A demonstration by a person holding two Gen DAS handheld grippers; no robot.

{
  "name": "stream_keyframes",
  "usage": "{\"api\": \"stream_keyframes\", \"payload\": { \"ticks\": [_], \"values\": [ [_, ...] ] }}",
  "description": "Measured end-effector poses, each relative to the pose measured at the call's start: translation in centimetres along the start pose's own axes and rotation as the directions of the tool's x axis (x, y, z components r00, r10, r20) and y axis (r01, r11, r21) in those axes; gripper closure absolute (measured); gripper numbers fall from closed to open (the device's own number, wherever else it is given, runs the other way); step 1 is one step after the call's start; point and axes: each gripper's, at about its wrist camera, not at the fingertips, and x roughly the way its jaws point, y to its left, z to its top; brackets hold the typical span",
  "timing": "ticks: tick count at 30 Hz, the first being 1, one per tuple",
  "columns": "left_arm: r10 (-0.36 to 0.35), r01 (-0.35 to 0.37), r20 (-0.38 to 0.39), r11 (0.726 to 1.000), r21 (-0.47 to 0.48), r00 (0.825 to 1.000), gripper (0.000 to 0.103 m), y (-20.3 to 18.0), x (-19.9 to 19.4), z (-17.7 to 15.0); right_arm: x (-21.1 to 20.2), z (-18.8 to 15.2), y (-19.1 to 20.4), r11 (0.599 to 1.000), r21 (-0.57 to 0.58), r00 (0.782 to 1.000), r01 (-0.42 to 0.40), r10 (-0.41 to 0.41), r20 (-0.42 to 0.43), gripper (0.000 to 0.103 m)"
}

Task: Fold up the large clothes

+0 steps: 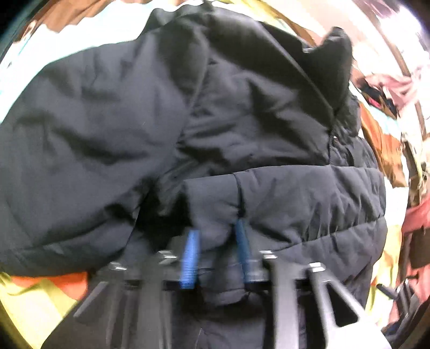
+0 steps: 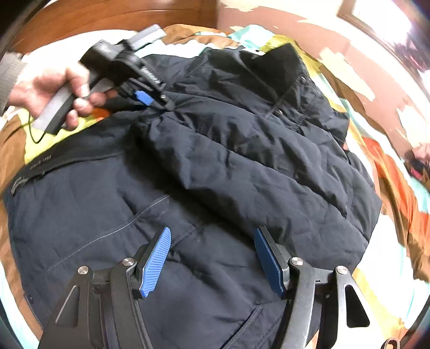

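A large dark navy padded jacket [image 2: 215, 166] lies spread on a colourful bedspread [image 2: 403, 204]; it fills the left wrist view [image 1: 134, 120] too. My left gripper [image 1: 216, 236] is shut on a fold of the jacket's sleeve cuff, its blue pads pinching the fabric. It also shows in the right wrist view [image 2: 157, 103], held by a hand at the jacket's far left. My right gripper [image 2: 212, 233] is open and empty, just above the jacket's lower front panel with a pocket seam [image 2: 113, 231] between its blue fingers.
A wooden headboard [image 2: 107, 18] stands at the back. The bedspread [image 1: 40, 292] has orange, yellow, teal and white patches. Other clothes [image 1: 389, 86] are heaped at the right edge of the left wrist view.
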Motion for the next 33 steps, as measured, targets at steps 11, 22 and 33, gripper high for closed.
{"api": "stream_keyframes", "payload": {
  "ticks": [11,22,33],
  "values": [
    [0.179,-0.183,0.126,0.983,0.022,0.976,0.099,0.5,-1.2,1.6,-0.1,2.9,-8.3,0.945,0.325,0.991,0.028,-0.068,0.114,0.041],
    [0.19,-0.188,0.062,0.981,-0.039,0.98,0.096,3.5,-1.2,-2.1,7.3,5.2,-11.4,0.872,0.483,0.983,0.079,-0.148,0.107,0.068],
    [0.193,-0.195,-0.029,0.975,-0.106,0.981,0.082,6.8,-2.4,-8.0,11.9,6.3,-11.2,0.901,0.414,0.992,0.128,-0.119,-0.049,0.072]
  ]
}}
